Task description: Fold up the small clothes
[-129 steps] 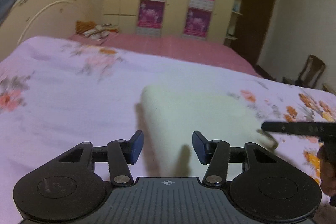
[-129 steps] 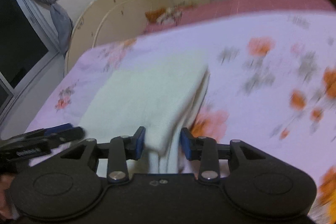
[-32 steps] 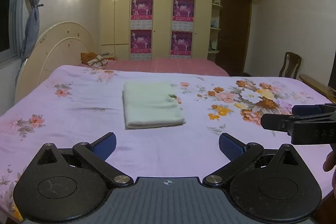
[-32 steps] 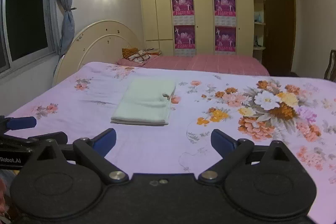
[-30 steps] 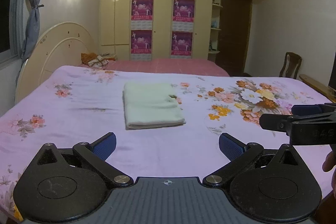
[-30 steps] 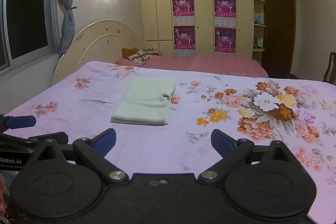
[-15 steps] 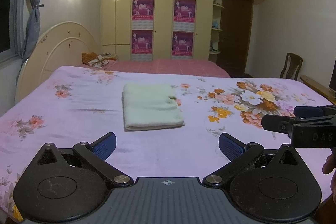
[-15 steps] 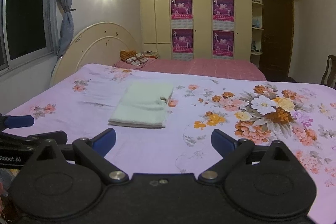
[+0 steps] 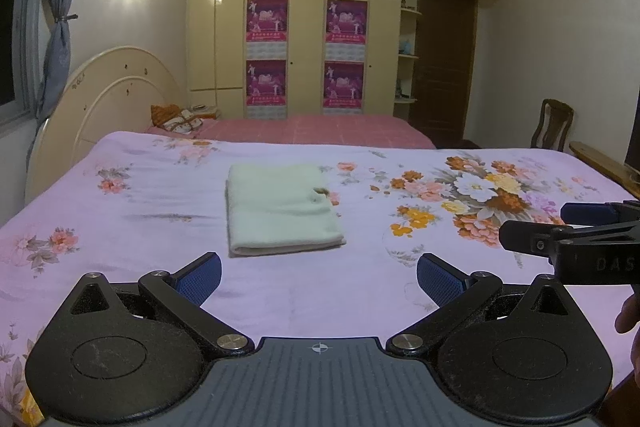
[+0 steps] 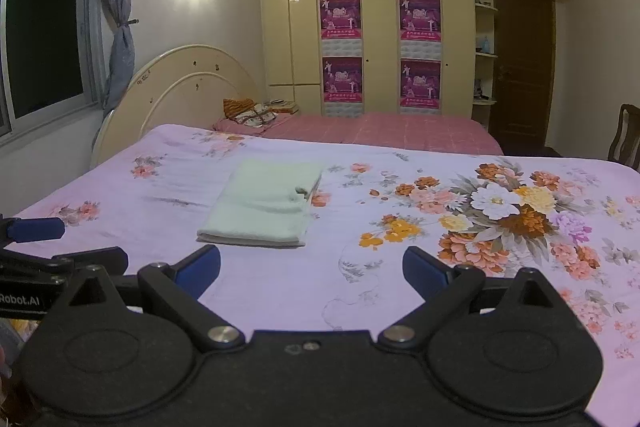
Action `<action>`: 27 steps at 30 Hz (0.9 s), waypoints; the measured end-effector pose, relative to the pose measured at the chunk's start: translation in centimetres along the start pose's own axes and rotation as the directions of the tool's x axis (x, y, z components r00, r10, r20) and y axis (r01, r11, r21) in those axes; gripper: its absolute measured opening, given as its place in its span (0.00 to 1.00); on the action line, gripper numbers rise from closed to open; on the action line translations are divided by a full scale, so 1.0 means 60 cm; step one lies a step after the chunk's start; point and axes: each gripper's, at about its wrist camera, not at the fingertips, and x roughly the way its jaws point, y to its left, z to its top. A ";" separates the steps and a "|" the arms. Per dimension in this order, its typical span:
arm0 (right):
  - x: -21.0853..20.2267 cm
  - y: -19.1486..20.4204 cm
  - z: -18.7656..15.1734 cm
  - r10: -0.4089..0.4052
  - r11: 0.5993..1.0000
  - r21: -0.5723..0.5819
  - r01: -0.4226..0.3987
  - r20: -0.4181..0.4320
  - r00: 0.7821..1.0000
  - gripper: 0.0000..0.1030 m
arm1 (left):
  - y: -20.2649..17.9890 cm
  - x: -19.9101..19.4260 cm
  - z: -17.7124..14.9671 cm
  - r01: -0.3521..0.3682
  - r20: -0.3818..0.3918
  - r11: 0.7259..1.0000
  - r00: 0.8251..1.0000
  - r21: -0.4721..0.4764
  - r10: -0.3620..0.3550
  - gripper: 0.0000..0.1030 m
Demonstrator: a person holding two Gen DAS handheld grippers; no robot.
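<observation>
Folded pale green cloth [image 9: 280,209] lying flat on a flowered bedspread [image 9: 400,299], ahead of both tongs and well apart from them. Left tongs [image 9: 319,277] spread wide and released, gripping nothing, held low over the near edge. Right tongs [image 10: 311,269] likewise released and bare, just beside the left pair. Cream headboard [image 10: 180,87] beyond to the left, wardrobe [image 9: 304,39] straight ahead.

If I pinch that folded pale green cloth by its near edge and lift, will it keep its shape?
Probably not. The folded cloth looks soft and layered, so it would likely droop and unfold from one pinch. It looks light and should slide on the bedsheet rather than resist. Both grippers, left and right, stand open, clear of it.
</observation>
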 end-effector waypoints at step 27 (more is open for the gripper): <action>-0.005 -0.005 -0.008 -0.015 1.000 0.016 0.016 -0.007 1.000 0.95 | -0.020 0.003 -0.001 0.009 -0.001 1.000 1.000 0.019 -0.009 1.00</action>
